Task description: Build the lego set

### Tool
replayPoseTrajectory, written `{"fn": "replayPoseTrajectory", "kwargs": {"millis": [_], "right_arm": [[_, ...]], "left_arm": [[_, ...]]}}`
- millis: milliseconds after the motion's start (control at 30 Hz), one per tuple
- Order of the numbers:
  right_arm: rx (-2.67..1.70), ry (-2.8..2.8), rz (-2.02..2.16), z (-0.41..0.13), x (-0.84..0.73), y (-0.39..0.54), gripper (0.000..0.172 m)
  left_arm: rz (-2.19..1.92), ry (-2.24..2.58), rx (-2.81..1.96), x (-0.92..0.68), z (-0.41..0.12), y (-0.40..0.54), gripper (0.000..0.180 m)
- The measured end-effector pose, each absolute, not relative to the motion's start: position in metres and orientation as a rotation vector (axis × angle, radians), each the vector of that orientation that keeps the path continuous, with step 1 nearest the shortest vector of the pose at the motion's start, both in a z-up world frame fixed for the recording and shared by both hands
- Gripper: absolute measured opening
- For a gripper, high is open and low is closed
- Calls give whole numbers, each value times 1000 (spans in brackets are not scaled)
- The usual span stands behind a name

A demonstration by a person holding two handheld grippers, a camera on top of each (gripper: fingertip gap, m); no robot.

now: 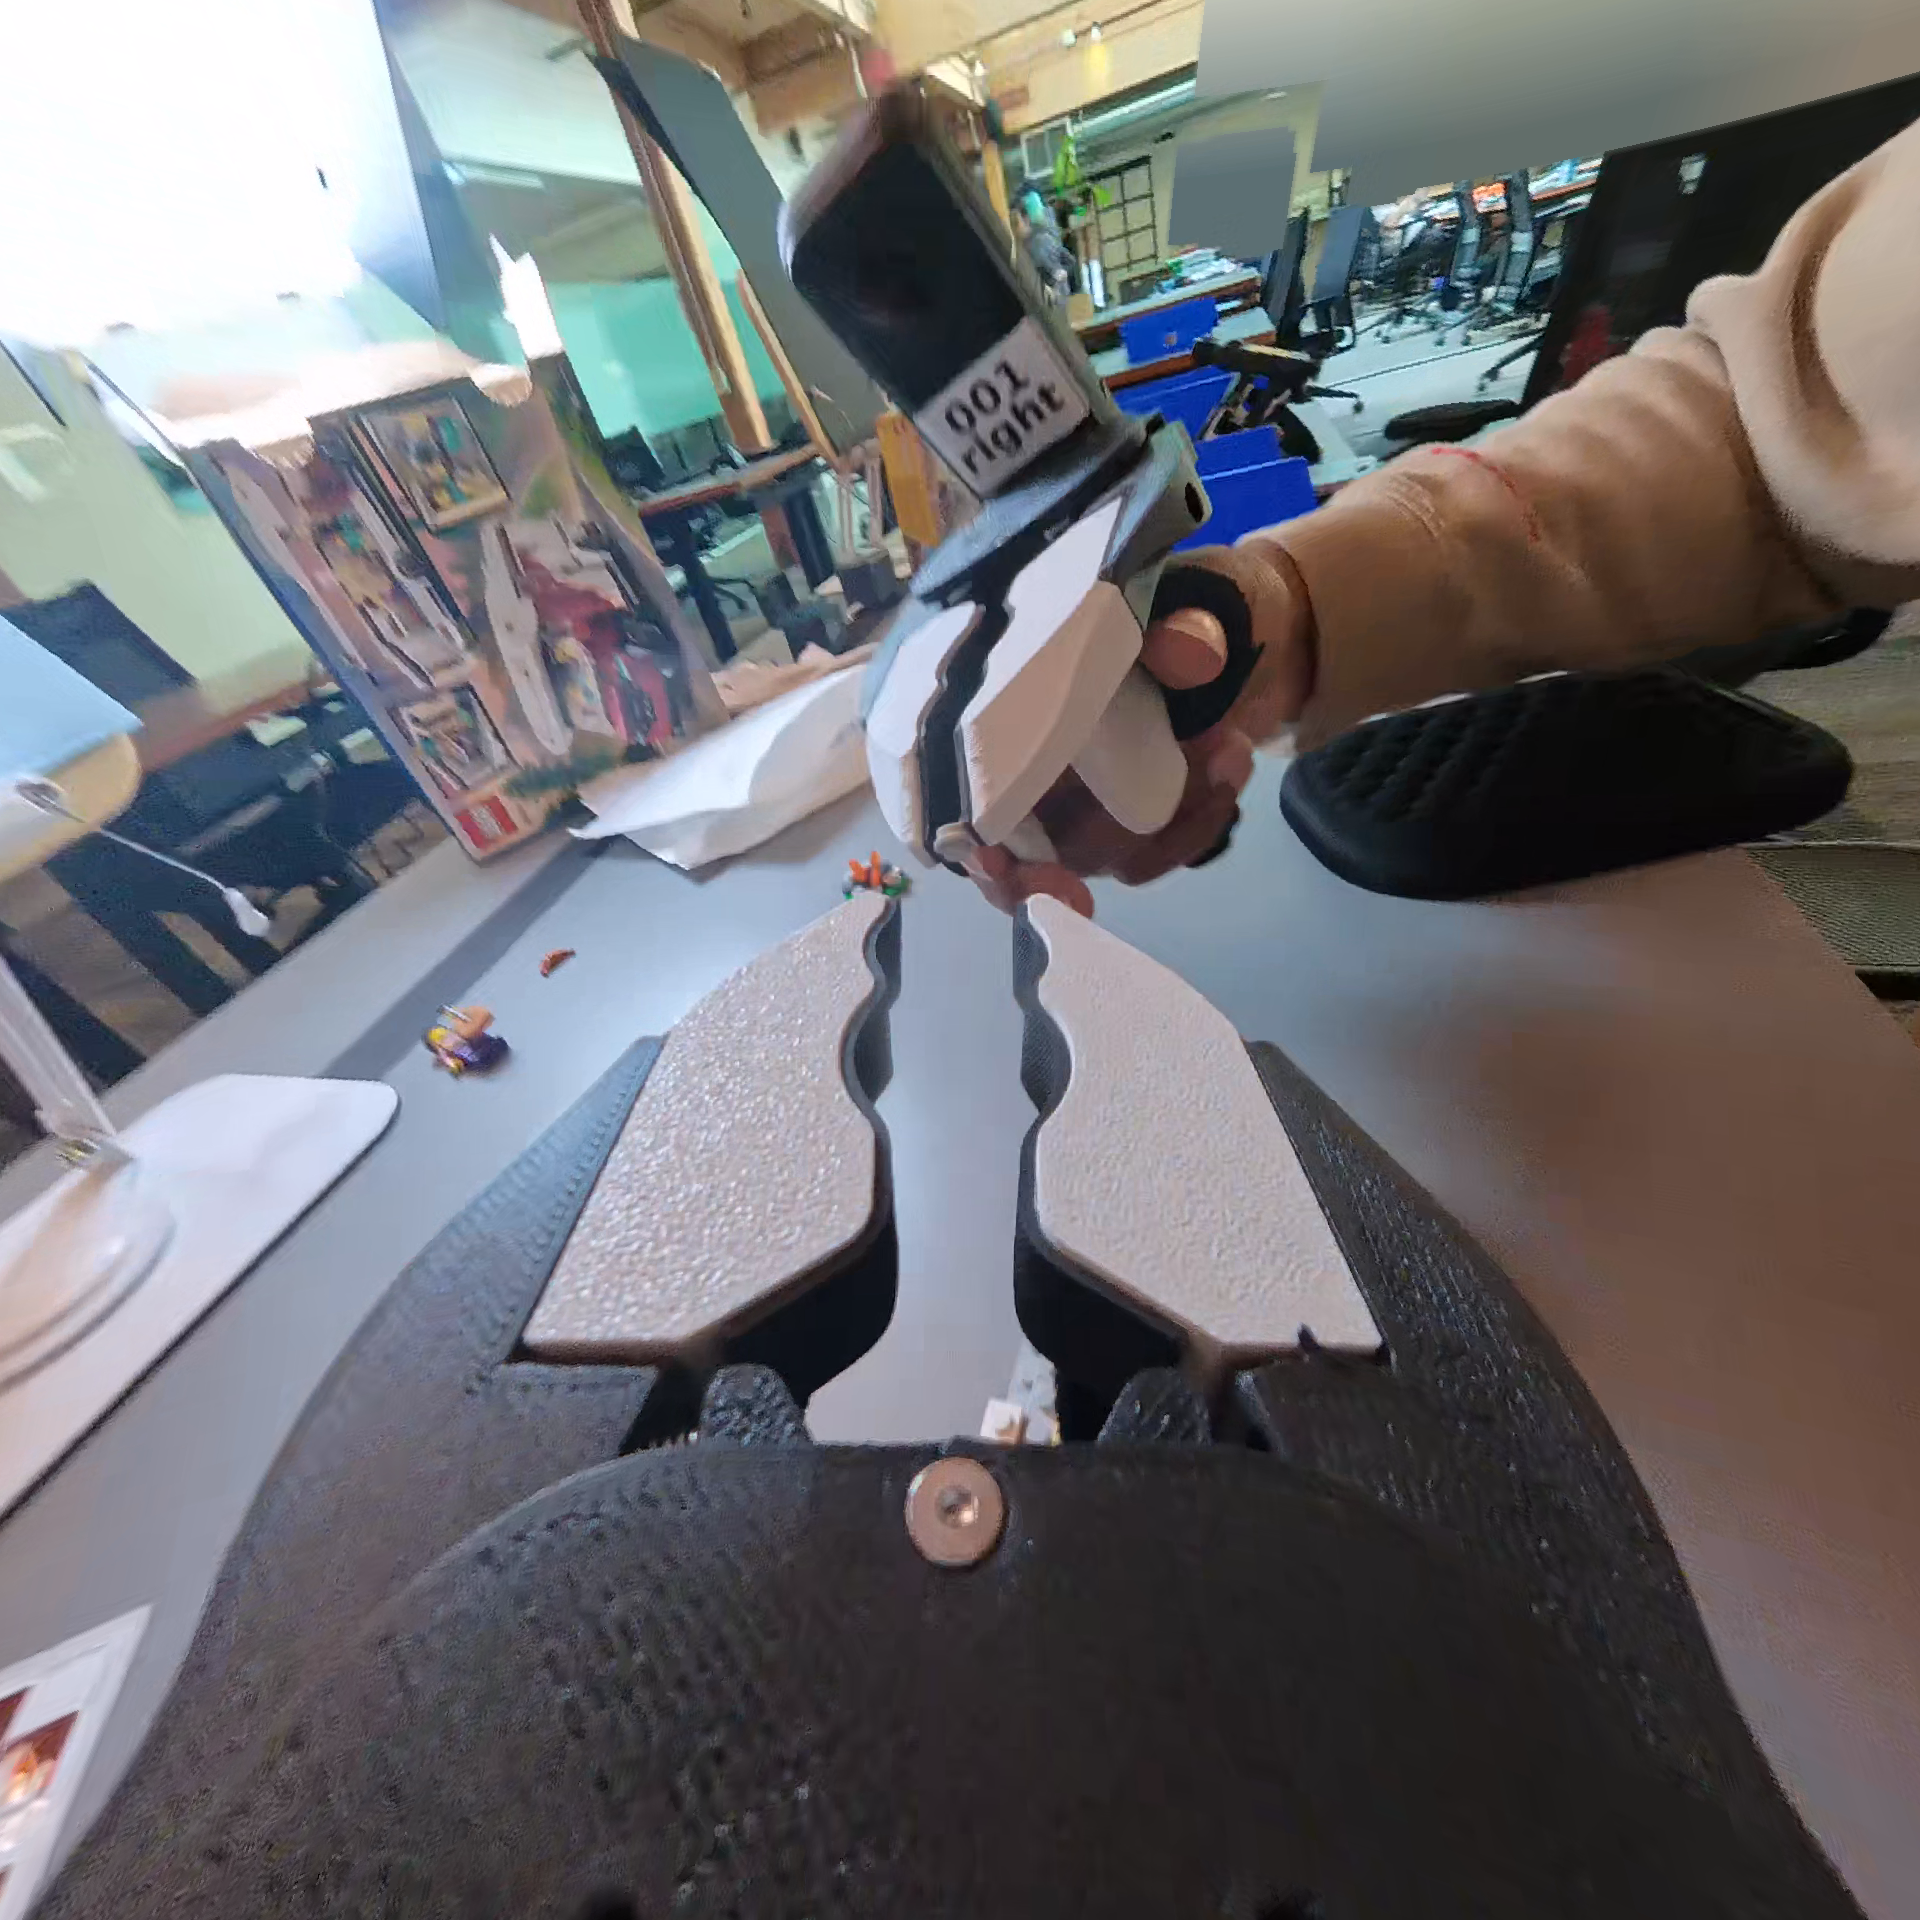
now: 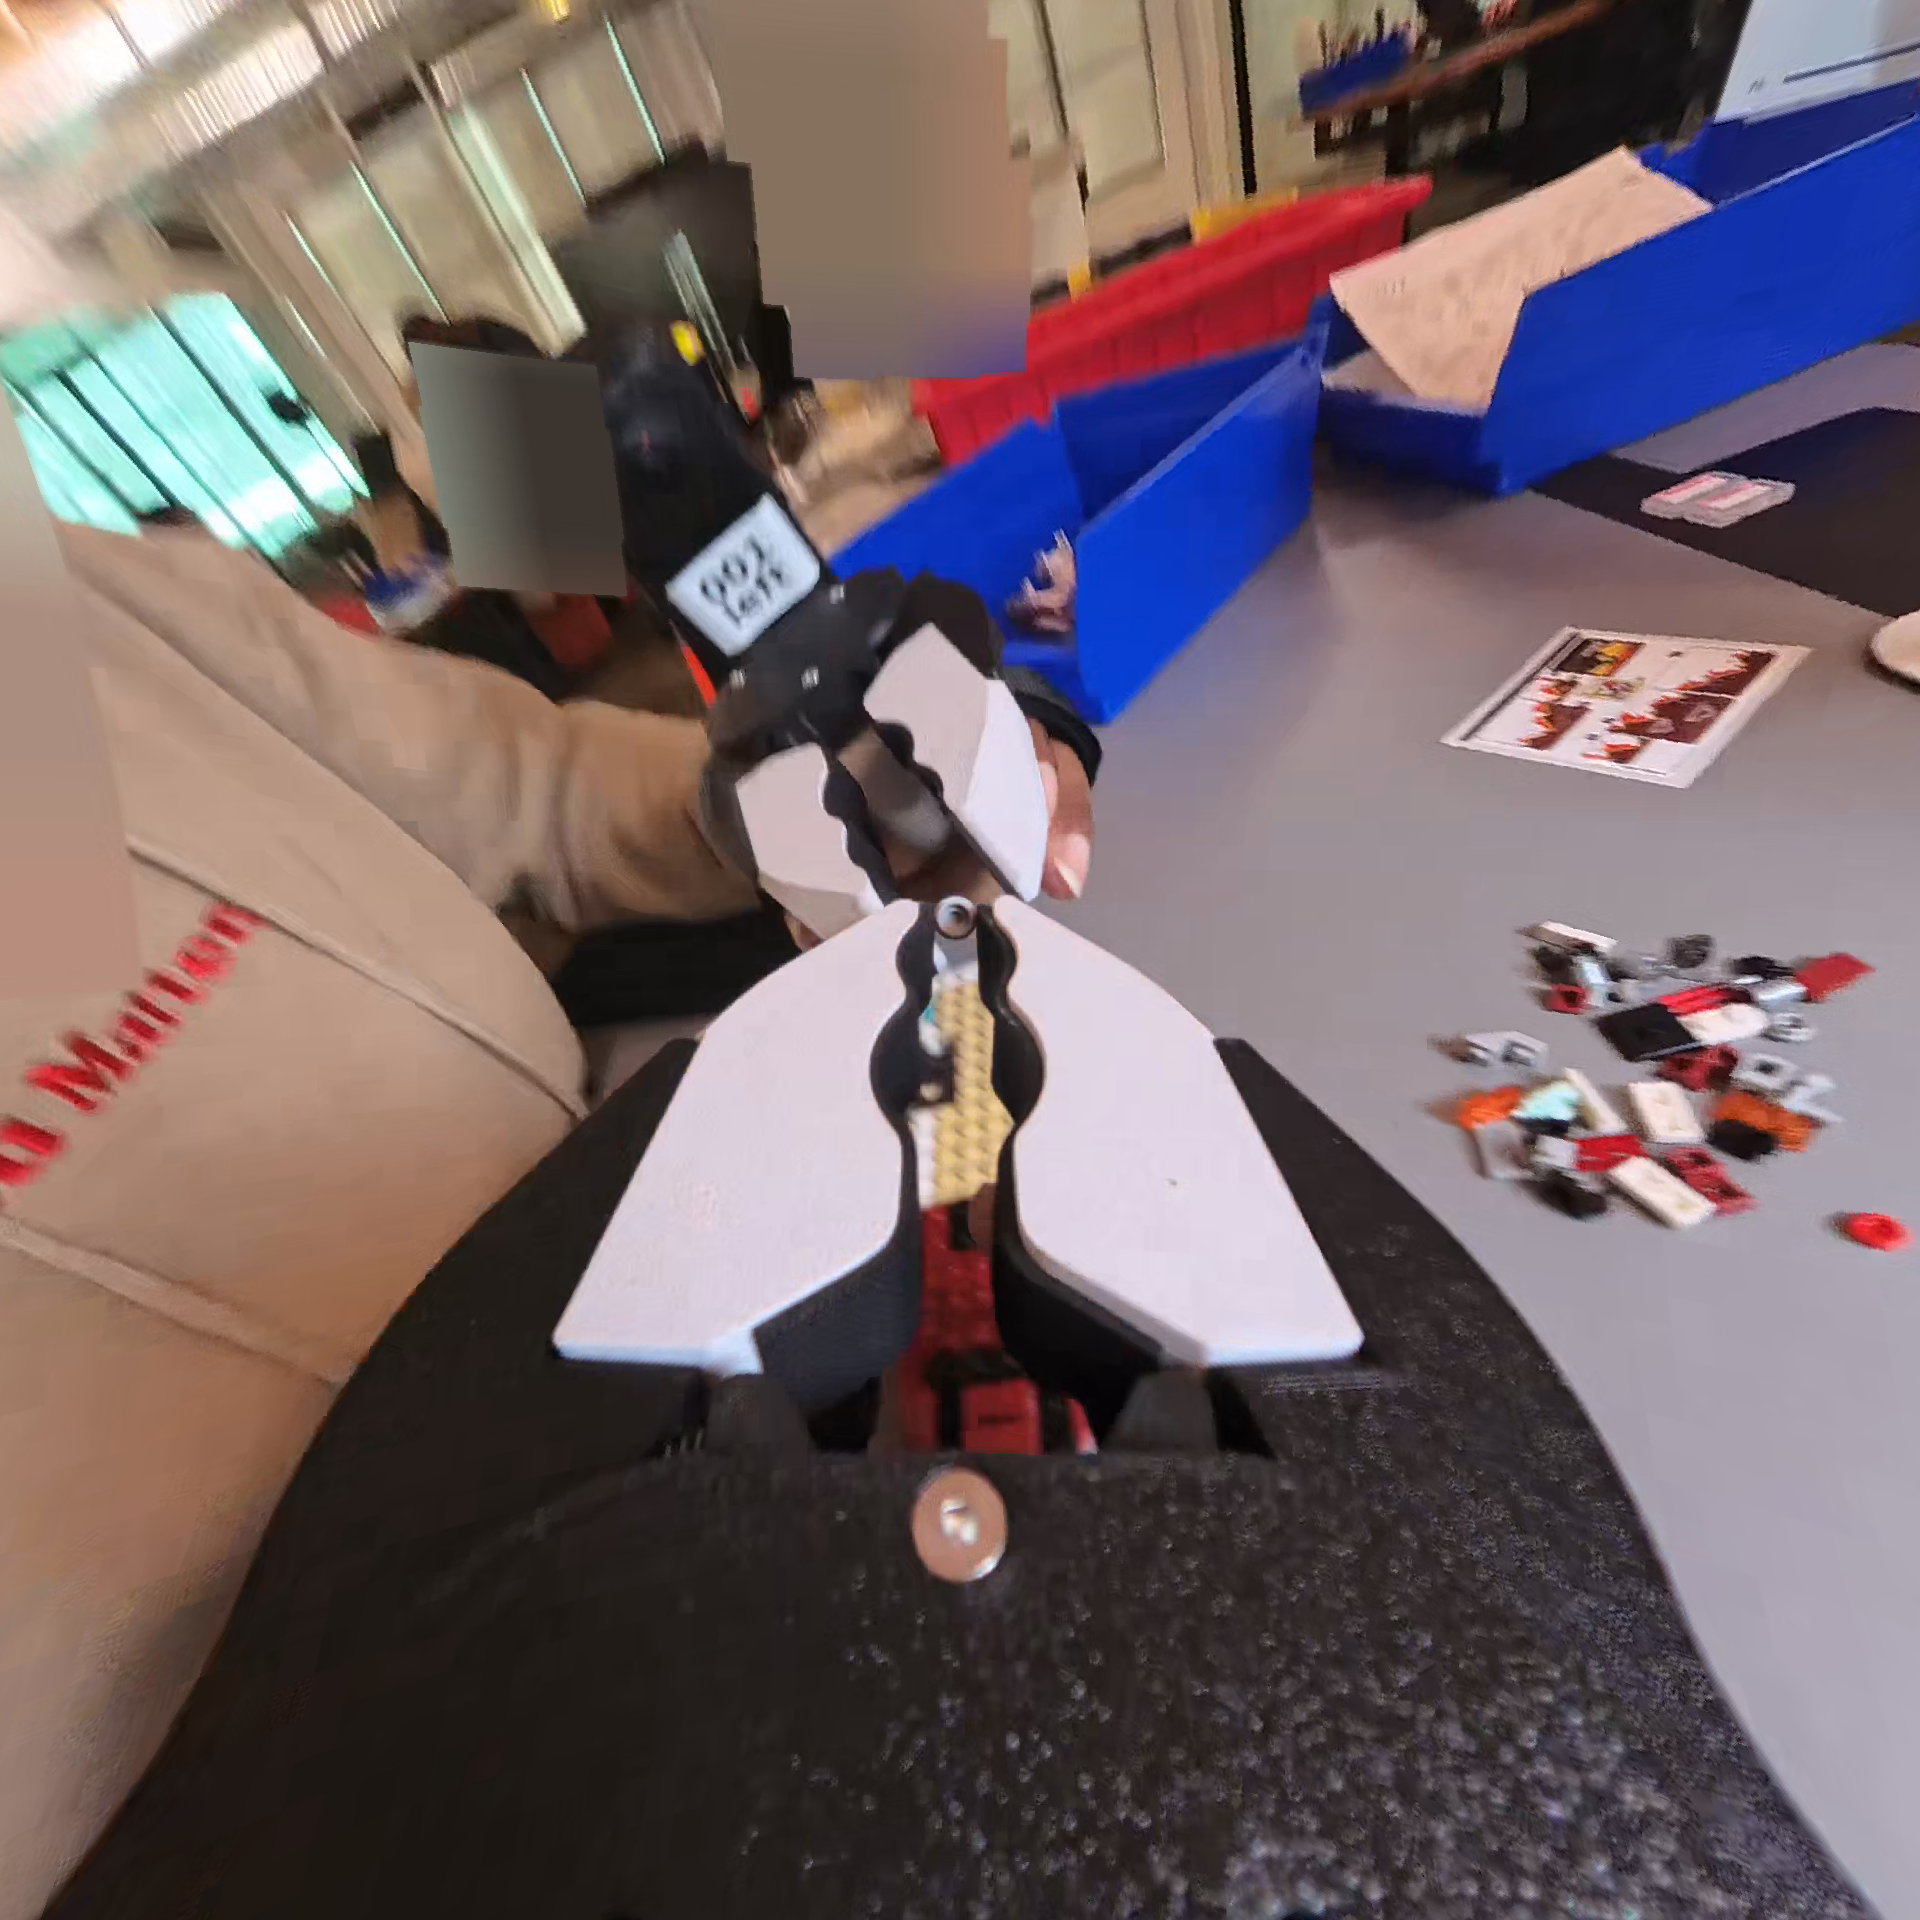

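**Two handheld grippers tip to tip over a grey table**

Left wrist view: the left gripper (image 1: 956,914) has its jaws apart w/ nothing between them, only bare grey table (image 1: 1351,1039) showing through the gap. Just beyond its tips the right gripper (image 1: 951,842) points down, clenched on a small white round piece (image 1: 948,837). Only this view shows the tall toy box (image 1: 457,582), a white paper bag (image 1: 748,769) and a few tiny toy bits near it.

Right wrist view: the right gripper (image 2: 956,920) pinches the small white round piece (image 2: 954,918) at its very tips, pads pressed on both sides. Under its fingers sits a tan-and-red brick build (image 2: 961,1164). The left gripper (image 2: 904,852) faces it, jaws parted. Only here: a loose brick pile (image 2: 1662,1081), an instruction sheet (image 2: 1621,717), blue bins (image 2: 1143,520).
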State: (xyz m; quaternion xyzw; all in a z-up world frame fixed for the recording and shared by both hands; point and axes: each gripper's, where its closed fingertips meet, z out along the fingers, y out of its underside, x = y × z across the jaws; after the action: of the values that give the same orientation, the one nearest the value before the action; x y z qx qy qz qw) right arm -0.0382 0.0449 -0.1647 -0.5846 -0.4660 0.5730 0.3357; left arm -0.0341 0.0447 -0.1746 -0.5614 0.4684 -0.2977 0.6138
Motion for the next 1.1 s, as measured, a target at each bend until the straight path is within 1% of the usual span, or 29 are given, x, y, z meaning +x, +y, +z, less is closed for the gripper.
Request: {"fn": "replayPoseTrajectory", "kwargs": {"millis": [100,233,300,533,567,600,733,833,967,1100], "right_arm": [[-1535,-1018,1742,-152,-36,36,8],[-1543,-859,2003,-147,-35,29,8],[-1563,-843,2045,-151,-36,28,8],[-1575,-838,2084,-154,-32,30,8],[-1581,-844,2091,-154,-30,31,12],[-1585,-844,2086,-154,-27,34,15],[-1616,-821,2002,-155,-11,53,15],[-1637,-837,1805,-158,5,73,15],[-1703,-874,1505,-170,27,100,16],[-1785,-900,1394,-184,37,109,16]], "left_arm": [[-607,1069,-1222,-29,-160,35,20],[-514,1070,-1155,-25,-150,28,14],[-475,1077,-1144,-24,-149,26,9],[-438,1102,-1166,-25,-155,28,3],[-435,1108,-1180,-25,-156,29,3],[-438,1112,-1194,-25,-158,31,3],[-447,1165,-1252,-20,-167,40,2],[-493,1251,-1340,-13,-182,48,2],[-708,1465,-1662,-3,-232,57,2],[-913,1650,-2030,-3,-274,66,2]]}}
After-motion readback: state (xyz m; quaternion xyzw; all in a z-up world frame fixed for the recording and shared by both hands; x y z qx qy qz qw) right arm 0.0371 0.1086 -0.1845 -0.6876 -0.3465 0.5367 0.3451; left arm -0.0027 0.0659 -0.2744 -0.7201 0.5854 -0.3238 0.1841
